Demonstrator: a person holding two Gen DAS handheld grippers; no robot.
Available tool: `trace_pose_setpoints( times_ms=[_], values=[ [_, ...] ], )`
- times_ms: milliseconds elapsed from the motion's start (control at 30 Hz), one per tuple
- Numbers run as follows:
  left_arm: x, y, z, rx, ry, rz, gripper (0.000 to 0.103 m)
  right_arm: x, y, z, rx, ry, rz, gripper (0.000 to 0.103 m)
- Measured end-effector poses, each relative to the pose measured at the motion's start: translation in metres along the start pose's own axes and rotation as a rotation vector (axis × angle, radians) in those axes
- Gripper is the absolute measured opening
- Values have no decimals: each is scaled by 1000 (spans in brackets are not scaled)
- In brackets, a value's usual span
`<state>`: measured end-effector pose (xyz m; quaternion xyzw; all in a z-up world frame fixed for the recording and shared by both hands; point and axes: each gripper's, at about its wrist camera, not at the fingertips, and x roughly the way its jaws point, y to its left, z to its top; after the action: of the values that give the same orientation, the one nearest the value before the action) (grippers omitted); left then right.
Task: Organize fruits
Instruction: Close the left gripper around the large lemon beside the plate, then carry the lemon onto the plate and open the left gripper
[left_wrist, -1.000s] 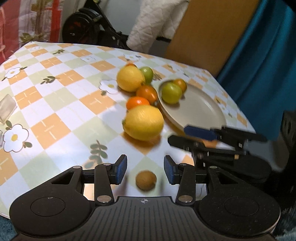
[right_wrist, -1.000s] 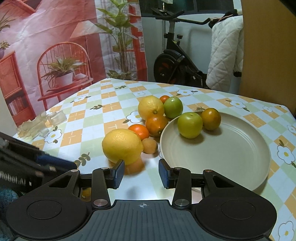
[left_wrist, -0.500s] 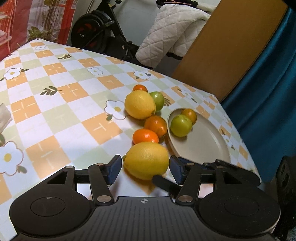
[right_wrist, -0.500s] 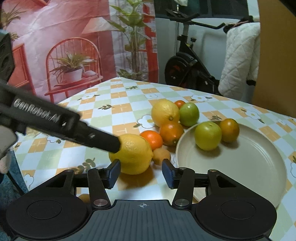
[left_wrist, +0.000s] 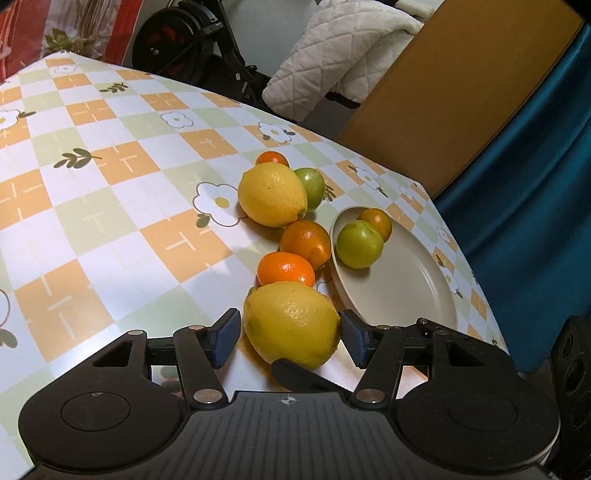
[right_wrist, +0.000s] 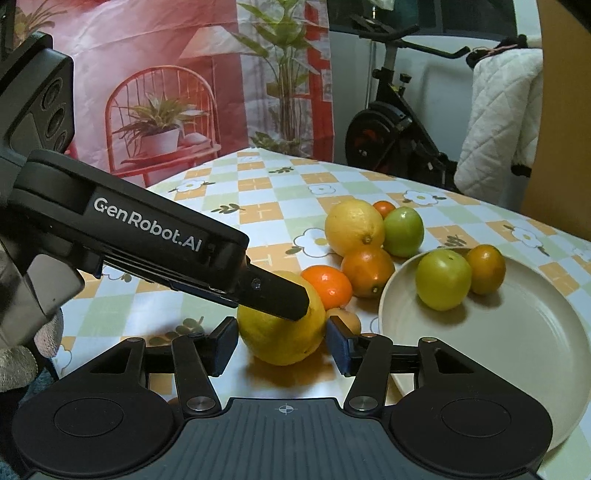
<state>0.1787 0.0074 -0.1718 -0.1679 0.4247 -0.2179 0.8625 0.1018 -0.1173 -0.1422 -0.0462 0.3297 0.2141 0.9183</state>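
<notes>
A large yellow lemon (left_wrist: 291, 325) lies on the checked tablecloth between the fingers of my left gripper (left_wrist: 289, 338), whose jaws are opening; a thin gap shows at the left pad. In the right wrist view the same lemon (right_wrist: 280, 332) sits between the widening fingers of my right gripper (right_wrist: 281, 345), and the left gripper (right_wrist: 284, 301) reaches over its top. One right finger (left_wrist: 306, 373) shows under the lemon. A beige plate (right_wrist: 517, 350) holds a green fruit (right_wrist: 443, 278) and an orange one (right_wrist: 485, 269).
Beside the plate lie a second lemon (right_wrist: 354, 227), a green fruit (right_wrist: 402, 230), two oranges (right_wrist: 367, 271) and a small brown fruit (right_wrist: 347, 319). The table's edge runs close behind the plate (left_wrist: 476, 295). An exercise bike (right_wrist: 391, 133) and a quilted cloth (left_wrist: 351, 59) stand beyond.
My left gripper has moved forward from the small brown fruit to the near lemon, and its jaws have widened around it. The right jaws have widened too, and the left gripper now crosses the right view.
</notes>
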Motion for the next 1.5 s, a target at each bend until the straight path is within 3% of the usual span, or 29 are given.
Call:
trace_pose_setpoints(
  times_ms=[600,1033,1500],
  values=[
    [-7,-3,-13,-10,-54,-8,60,-1,3,-8,25,-5,9,50],
    [-24,-18,-12,46,-102,-14,60,-22,5,-4,24,-67,-6,50],
    [-22,-50,4,169,-95,-26,60,-38,-10,2,64,-124,-49,50]
  ],
)
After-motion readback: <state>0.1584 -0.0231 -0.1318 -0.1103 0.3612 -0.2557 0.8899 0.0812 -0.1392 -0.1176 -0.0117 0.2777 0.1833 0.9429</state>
